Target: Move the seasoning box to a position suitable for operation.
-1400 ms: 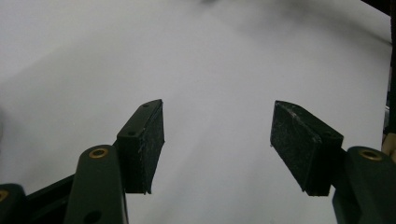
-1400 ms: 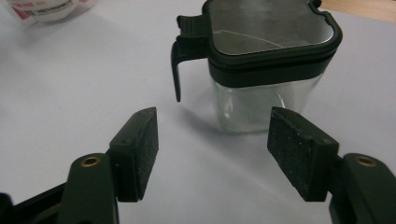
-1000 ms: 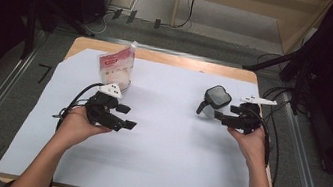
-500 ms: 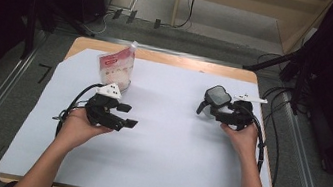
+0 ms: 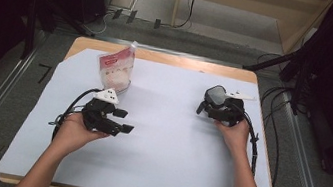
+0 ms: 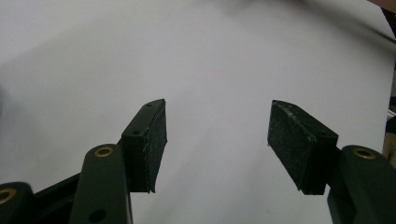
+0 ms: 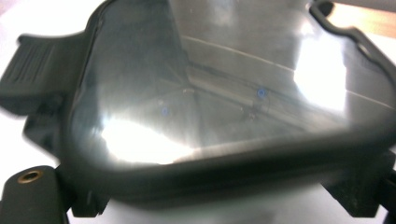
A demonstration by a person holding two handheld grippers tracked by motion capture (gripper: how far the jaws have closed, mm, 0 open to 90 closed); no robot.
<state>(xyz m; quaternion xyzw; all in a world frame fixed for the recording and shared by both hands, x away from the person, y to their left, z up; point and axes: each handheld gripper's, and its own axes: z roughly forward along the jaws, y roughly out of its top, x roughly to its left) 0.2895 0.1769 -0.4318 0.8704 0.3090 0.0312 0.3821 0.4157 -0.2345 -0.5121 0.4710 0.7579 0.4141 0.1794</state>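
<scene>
Meanwhile, at about two o'clock on the white sheet [image 5: 163, 164] covering the wooden table [image 5: 194, 65], the right gripper [image 5: 205, 106] is closed on a dark, rounded-square container [image 5: 214, 96] whose glossy lid reflects the room lights. Seen close in the right gripper view, the container [image 7: 224, 107] has a thick black rim, a smoky see-through top with bright glare patches, and a ribbed black latch tab [image 7: 30, 70] sticking out at its nine o'clock edge; the jaws stand against its lower rim on either side. The right hand [image 5: 235, 132] comes in from five o'clock with the forearm angled toward the table's centre, and the gripper points toward nine o'clock. The left gripper [image 5: 124, 121] rests at about nine o'clock on the sheet, cradled in the left hand [image 5: 75, 129], with its jaws spread wide and nothing between them; in the left gripper view the left gripper [image 6: 217, 133] faces only bare white paper. A red-and-white pouch [image 5: 116, 69] stands upright at eleven o'clock, just beyond the left gripper's grey plate and well apart from the container.
</scene>
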